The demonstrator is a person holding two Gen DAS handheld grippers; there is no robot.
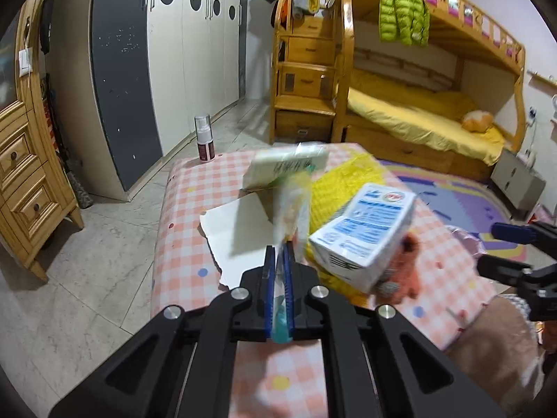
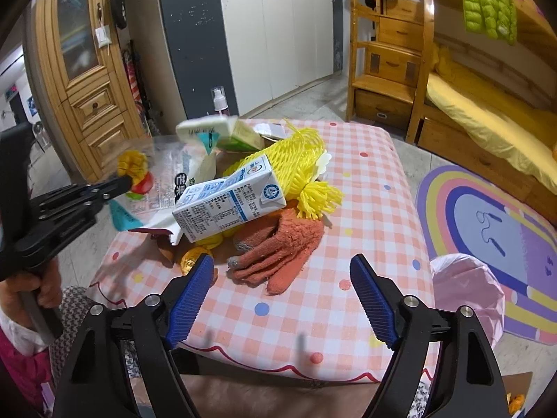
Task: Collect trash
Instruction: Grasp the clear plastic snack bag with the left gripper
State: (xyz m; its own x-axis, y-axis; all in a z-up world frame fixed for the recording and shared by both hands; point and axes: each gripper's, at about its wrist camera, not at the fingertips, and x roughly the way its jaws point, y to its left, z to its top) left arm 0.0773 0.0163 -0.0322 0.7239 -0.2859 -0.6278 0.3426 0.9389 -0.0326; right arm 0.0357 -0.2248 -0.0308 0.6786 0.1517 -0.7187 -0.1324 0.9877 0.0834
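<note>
A pile of trash lies on the pink checked table: a blue-and-white milk carton, a yellow foam net, an orange glove, a green-and-white box and a gold wrapper. My left gripper is shut on a clear printed plastic wrapper, blurred, held up at the left of the pile. In the right wrist view the same left gripper pinches the wrapper. My right gripper stands open just in front of the glove, with nothing between its pads.
A pink bin bag hangs at the table's right front corner. A spray bottle stands at the far left corner, and a white sheet lies under the pile. Cupboards, a bunk bed and a striped rug surround the table.
</note>
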